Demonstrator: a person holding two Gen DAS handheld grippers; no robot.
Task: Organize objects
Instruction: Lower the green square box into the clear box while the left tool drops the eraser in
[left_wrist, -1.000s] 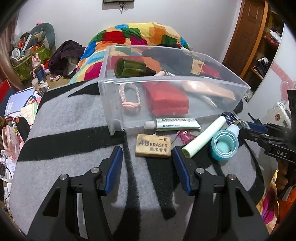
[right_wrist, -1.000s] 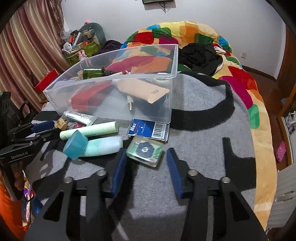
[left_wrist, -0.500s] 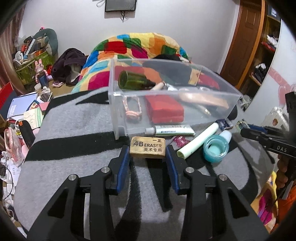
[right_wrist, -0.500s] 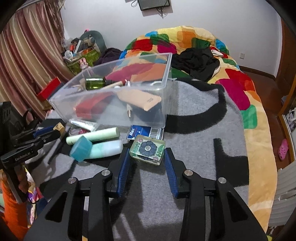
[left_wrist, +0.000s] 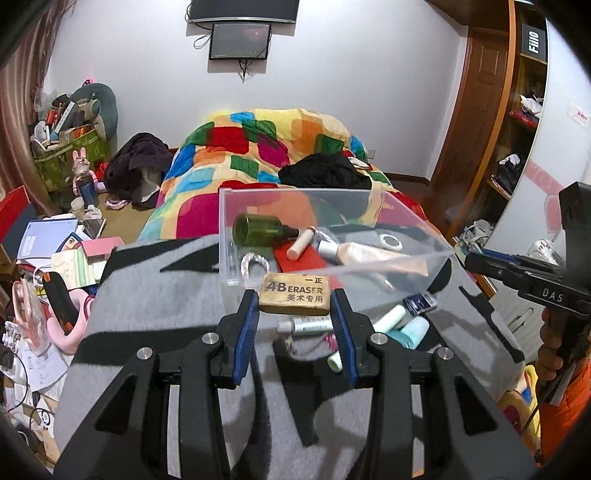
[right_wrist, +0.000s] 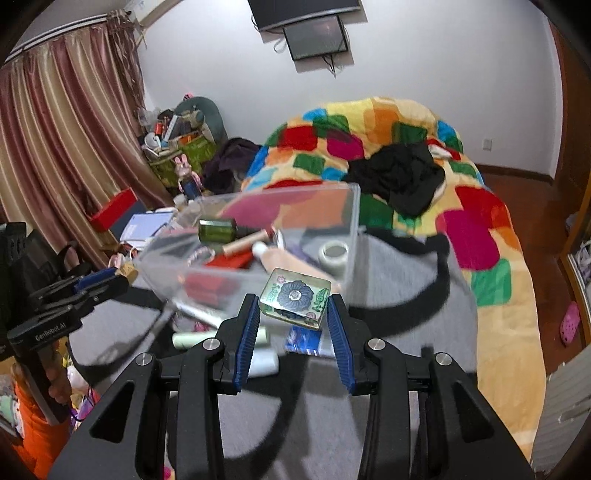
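We hold two tools, and each one carries a piece for the clear bin: the left tool (left_wrist: 294, 314) has its pads pressed on the ends of one tan eraser (left_wrist: 294, 298), and the right tool (right_wrist: 291, 317) is clamped on one small glass block with a blue flower (right_wrist: 294, 297). Both pieces hang clear of the grey blanket (left_wrist: 147, 314), just short of the bin's near wall, so we judge the step to be the carry. The next move calls for taking each piece over the near rim and parting the pads only once it is above the bin's floor. Still on the blanket by the near wall we count one white tube (left_wrist: 306, 326), one pale green stick (left_wrist: 386, 319), one teal-capped bottle (left_wrist: 408, 330) and one blue card (left_wrist: 419, 302). Farther off, the clear bin (left_wrist: 369, 268) holds one green bottle (left_wrist: 258, 230), one red pouch (left_wrist: 295, 256), one rope loop (left_wrist: 253, 261) and one tape roll (left_wrist: 389, 240), among others we cannot separate.
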